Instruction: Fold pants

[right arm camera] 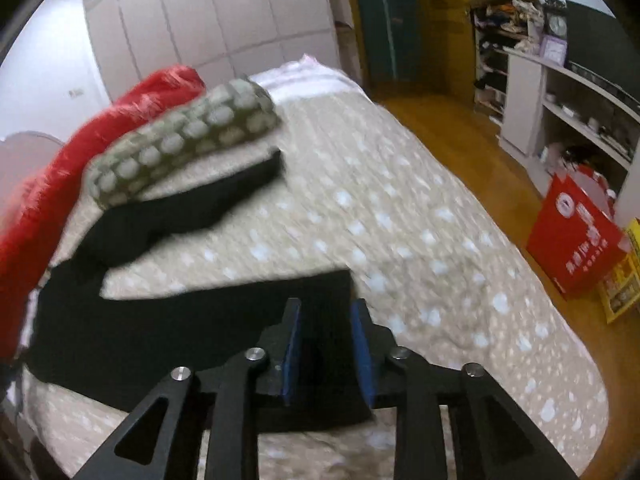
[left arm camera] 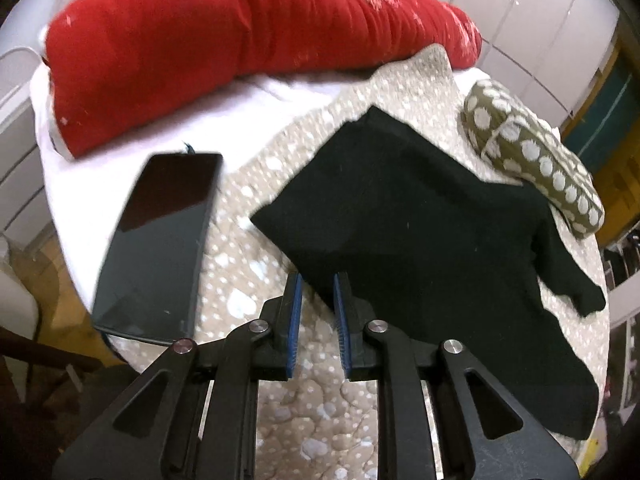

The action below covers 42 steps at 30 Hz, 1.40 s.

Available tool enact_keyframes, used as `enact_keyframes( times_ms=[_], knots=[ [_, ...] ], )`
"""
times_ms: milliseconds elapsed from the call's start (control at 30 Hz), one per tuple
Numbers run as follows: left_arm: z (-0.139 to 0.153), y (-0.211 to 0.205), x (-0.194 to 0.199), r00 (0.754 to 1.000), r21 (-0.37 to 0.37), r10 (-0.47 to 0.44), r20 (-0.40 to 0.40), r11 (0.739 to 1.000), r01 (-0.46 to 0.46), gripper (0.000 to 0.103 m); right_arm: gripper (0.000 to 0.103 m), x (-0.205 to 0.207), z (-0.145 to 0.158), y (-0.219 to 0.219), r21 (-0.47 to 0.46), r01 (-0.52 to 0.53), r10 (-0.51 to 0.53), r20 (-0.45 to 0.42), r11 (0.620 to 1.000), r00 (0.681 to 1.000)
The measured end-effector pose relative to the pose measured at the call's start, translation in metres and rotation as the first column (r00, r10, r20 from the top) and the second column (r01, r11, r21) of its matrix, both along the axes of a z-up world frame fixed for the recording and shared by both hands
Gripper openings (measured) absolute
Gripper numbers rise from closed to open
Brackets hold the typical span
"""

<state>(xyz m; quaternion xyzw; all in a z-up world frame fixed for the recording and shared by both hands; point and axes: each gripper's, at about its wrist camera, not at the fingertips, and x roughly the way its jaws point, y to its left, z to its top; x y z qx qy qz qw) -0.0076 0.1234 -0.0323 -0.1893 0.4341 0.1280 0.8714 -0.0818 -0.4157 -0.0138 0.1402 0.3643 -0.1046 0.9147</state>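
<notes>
plainly the black pants point(left arm camera: 420, 216) lie spread on the spotted quilt point(left arm camera: 248, 264) of the bed, not yet a tidy fold. in the left view they look doubled into a broad slab, with one narrow end trailing off toward the bed's edge. in the right view two leg-like strips fork apart, with quilt showing between them; the far strip runs just beside a dotted bolster point(right arm camera: 184, 140), though whether it touches i cannot tell.

the left gripper point(left arm camera: 318, 280) hangs over the near corner of the pants, its blue pads a little apart with nothing caught between them; one pad sits over cloth, the other over quilt. the right gripper point(right arm camera: 325, 306) stands likewise apart above the near strip, cloth seen through the gap but not pinched. both tilt downward, which suits reaching for an edge, and i judge they are between grips.

a dark phone point(left arm camera: 160, 240) lies left of the pants, partly on a white sheet point(left arm camera: 72, 184), near enough to be swept by a fold. a red pillow point(left arm camera: 240, 48) lies behind, clear of the work. the next grip probably wants the forked strips brought together first.
</notes>
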Motion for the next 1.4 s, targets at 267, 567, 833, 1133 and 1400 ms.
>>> enact_keyframes(
  times_ms=[267,567,833,1133,1400],
  knots=[
    [0.013,-0.021,0.019,0.998,0.008,-0.051,0.028,0.999,0.051,0.061,0.035,0.037,0.002,0.094,0.076,-0.324,0.323,0.026,0.943,0.946],
    [-0.010,-0.063,0.075,0.988,0.051,-0.150,-0.038,0.987,0.152,0.061,0.035,0.100,-0.051,0.173,0.090,-0.513,0.520,-0.122,0.854,0.845],
    [-0.024,-0.060,0.111,0.988,0.041,-0.145,-0.062,0.988,0.147,0.061,0.050,0.160,0.018,0.200,-0.055,-0.633,0.633,-0.020,0.772,0.774],
    [-0.030,-0.042,0.146,0.987,-0.004,-0.150,-0.066,0.989,0.150,0.061,0.050,0.275,0.011,0.229,-0.095,-0.783,0.776,-0.101,0.615,0.622],
    [-0.035,-0.040,0.146,0.985,0.008,-0.163,-0.051,0.986,0.164,0.063,0.018,0.306,-0.029,0.256,-0.068,-0.852,0.820,-0.239,0.520,0.520]
  ],
)
